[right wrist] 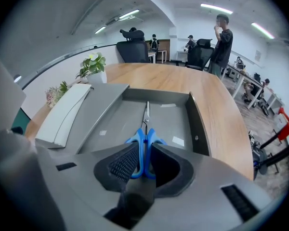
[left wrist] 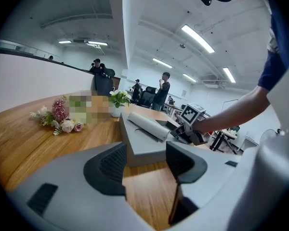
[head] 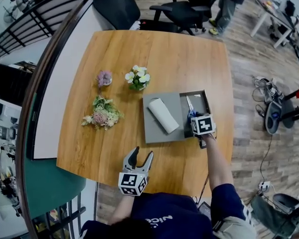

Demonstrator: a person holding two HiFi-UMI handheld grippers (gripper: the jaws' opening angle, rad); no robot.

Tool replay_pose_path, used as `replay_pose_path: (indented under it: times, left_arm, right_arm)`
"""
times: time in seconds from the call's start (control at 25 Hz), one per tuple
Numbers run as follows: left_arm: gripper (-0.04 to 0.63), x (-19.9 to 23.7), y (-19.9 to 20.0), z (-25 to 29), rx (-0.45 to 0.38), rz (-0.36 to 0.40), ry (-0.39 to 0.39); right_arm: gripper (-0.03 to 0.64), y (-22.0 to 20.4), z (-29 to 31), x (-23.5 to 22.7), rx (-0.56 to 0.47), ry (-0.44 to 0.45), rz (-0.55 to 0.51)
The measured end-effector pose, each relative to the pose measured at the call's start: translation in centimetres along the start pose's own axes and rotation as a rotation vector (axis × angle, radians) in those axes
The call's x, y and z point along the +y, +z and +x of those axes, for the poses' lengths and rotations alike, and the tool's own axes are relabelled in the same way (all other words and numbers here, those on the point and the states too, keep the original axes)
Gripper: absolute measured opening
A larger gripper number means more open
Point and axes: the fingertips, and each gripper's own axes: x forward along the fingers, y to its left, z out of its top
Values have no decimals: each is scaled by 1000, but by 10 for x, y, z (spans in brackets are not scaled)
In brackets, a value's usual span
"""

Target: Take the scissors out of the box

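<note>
The blue-handled scissors (head: 190, 109) (right wrist: 146, 117) lie in the open tray of the grey box (head: 206, 99) (right wrist: 195, 121), blades pointing away from me. My right gripper (head: 194, 118) (right wrist: 143, 154) points steeply down into the tray, and its pads press on the two blue handle loops. My left gripper (head: 141, 156) (left wrist: 145, 161) hovers open near the table's front edge, short of the box (left wrist: 144, 150), with nothing between its fingers.
A white roll (head: 163, 115) (left wrist: 147, 125) lies on the box's flat grey lid (head: 162, 133). A small pot of white flowers (head: 138, 77), a purple bloom (head: 104, 77) and a loose bouquet (head: 102, 113) stand to the left. Office chairs and people are beyond the table.
</note>
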Motion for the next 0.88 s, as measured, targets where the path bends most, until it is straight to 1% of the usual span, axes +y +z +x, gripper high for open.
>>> replay_pose_path:
  times: [0.08,0.2,0.4,0.52,0.72,0.88]
  left_arm:
    - [254,-8,1,0,3,17,-18]
    - [238,-10,1,-4,2,29,-11]
    - [222,-7,-1,-13,5,44,9]
    - [219,-5,-5,-16,11,37,19]
    - [219,-17,-2,-20,-13,46,1]
    - [219,-26,6,-23,-43,56,-10]
  right_arm:
    - [95,1,-2,-2,-14,-28,7]
    - [94,0,-4,-2,-38,-51,-7]
    - [94,16,-25,0,-161,-65,-26]
    - [94,24,-36,8,-226,-73,-42]
    - [94,37,-66,15,-328,-96,-103]
    - [94,40,-98,20,-403,-92,-96]
